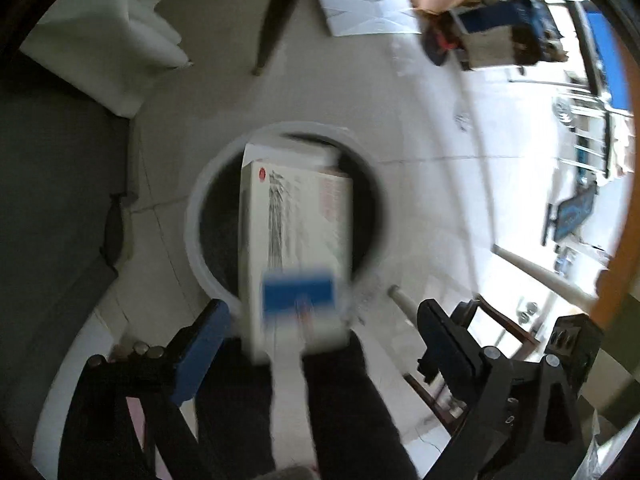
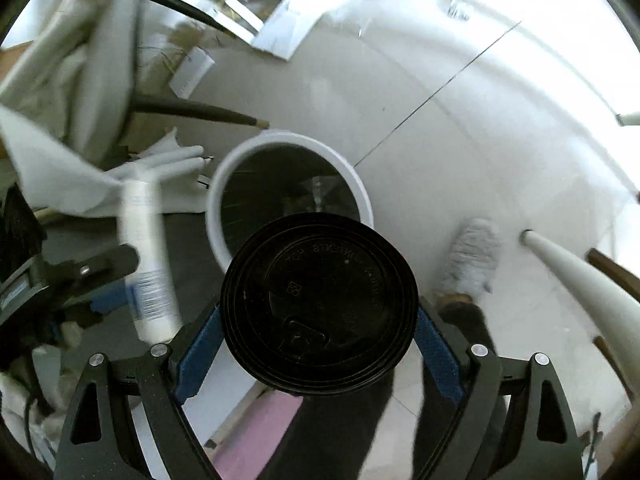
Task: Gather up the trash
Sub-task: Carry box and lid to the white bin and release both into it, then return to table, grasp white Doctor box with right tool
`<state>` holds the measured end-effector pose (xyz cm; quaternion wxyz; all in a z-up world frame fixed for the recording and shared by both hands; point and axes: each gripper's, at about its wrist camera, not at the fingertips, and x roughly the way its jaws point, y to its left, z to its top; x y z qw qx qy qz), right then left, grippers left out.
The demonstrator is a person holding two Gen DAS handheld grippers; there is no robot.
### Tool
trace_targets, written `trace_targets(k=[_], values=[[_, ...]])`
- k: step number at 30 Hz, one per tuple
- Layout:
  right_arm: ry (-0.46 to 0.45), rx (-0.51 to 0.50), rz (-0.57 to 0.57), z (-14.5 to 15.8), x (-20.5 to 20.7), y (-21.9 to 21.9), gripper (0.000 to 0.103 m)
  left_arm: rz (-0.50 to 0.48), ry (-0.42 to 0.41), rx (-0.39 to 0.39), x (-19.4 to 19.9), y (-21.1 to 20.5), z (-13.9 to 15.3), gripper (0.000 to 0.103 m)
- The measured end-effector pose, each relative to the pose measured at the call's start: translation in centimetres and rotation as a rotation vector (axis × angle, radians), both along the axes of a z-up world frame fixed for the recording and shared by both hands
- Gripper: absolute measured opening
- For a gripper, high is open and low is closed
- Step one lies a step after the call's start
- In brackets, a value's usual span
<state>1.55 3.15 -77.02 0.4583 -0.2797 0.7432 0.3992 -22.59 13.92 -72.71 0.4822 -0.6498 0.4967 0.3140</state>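
Left claw spread wide — white printed cardboard box loose, tipping into the round white-rimmed bin. Right claw clamped on black-lidded cup — yet to drop.

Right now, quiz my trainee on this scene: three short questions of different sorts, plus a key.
1. True or false: the right gripper is shut on a cup with a black lid.
2. The left gripper is open. What sits untouched between its jaws? A) a white box B) a glass bottle C) a sponge
3. Fill in: the bin below has a ____ rim.
Key: 1 true; 2 A; 3 white.
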Motion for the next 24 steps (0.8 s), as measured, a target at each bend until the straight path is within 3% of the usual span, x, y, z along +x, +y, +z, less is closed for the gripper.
trace_targets(k=[4, 8, 13, 19, 24], values=[[0.09, -0.009, 0.008, -5.3, -1.0, 0.7, 0.101, -0.06, 0.078, 0.067, -0.9, 0.0, -1.5, 0.096], [0.074, -0.001, 0.059, -6.5, -2.3, 1.3, 0.103, -0.13, 0.2, 0.199, -1.4, -0.5, -0.8, 0.096], [-0.051, -0.009, 0.118, -5.0, -3.0, 1.4, 0.103, -0.181, 0.324, 0.261, -1.9, -1.4, 0.8, 0.096], [-0.244, -0.018, 0.215, -1.1, -3.5, 1.8, 0.103, -0.198, 0.356, 0.27, -2.1, -2.3, 3.8, 0.096], [-0.3, -0.001, 0.246, 3.1, -3.7, 2.0, 0.103, -0.209, 0.361, 0.276, -2.0, -2.9, 7.0, 0.096]])
